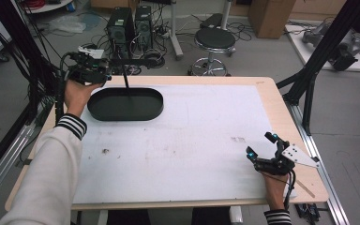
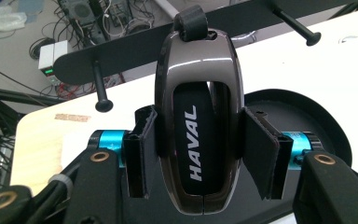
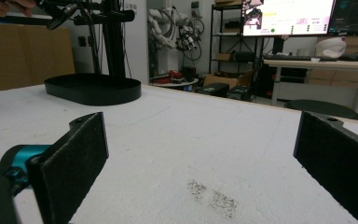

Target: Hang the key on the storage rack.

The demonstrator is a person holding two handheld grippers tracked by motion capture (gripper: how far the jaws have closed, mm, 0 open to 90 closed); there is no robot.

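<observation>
Gripping a glossy dark-grey car key fob marked HAVAL between both pads, with the left tool raised at the far left corner of the white-covered wooden worktop. Holding the fob upright, its black loop sitting level with the black crossbar of a peg stand, between two of the bar's round-ended pegs. Rising from a shallow black oval tray, the stand's thin post; inside the tray nothing but the post can be made out. Resting near the worktop's front right corner, well apart from the tray, the right tool, jaws spread wide and gripping nothing.
</observation>
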